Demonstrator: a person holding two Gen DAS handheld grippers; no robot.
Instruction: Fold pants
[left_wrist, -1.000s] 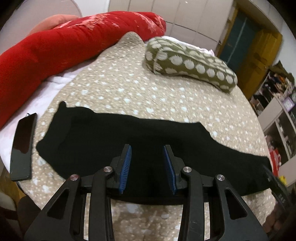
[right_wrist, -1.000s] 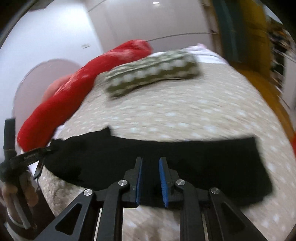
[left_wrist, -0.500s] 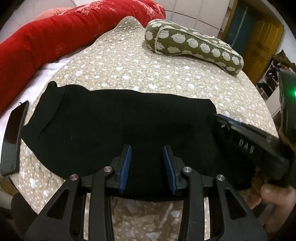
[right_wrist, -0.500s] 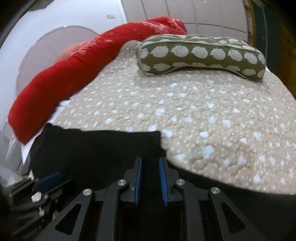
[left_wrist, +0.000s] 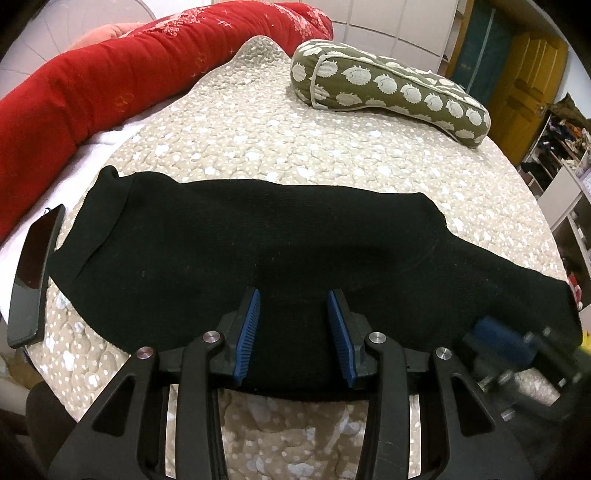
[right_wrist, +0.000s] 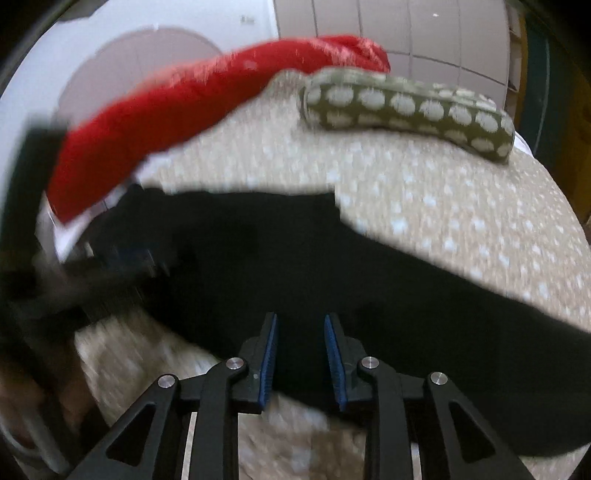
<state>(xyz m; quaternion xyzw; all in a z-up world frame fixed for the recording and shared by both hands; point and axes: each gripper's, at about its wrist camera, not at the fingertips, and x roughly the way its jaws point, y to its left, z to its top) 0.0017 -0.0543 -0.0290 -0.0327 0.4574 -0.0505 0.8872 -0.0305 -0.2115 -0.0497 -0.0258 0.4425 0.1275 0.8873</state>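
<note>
Black pants (left_wrist: 280, 236) flat across quilted bedspread (left_wrist: 295, 133)

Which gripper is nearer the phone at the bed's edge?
Left. The left gripper sits over the pants' near edge, jaws opening, with the phone off to its left. The right gripper works beyond, toward the pants' far end.

The black pants (left_wrist: 280, 236) lie flat across the near part of the bed (left_wrist: 332, 147), folded into a long band running left to right. The fabric is a dark, finely ribbed knit. The left end is broad and two-layered, with a seam edge showing; the right end narrows towards the bed's edge. The near hem sits close to the bed's front edge.
</note>
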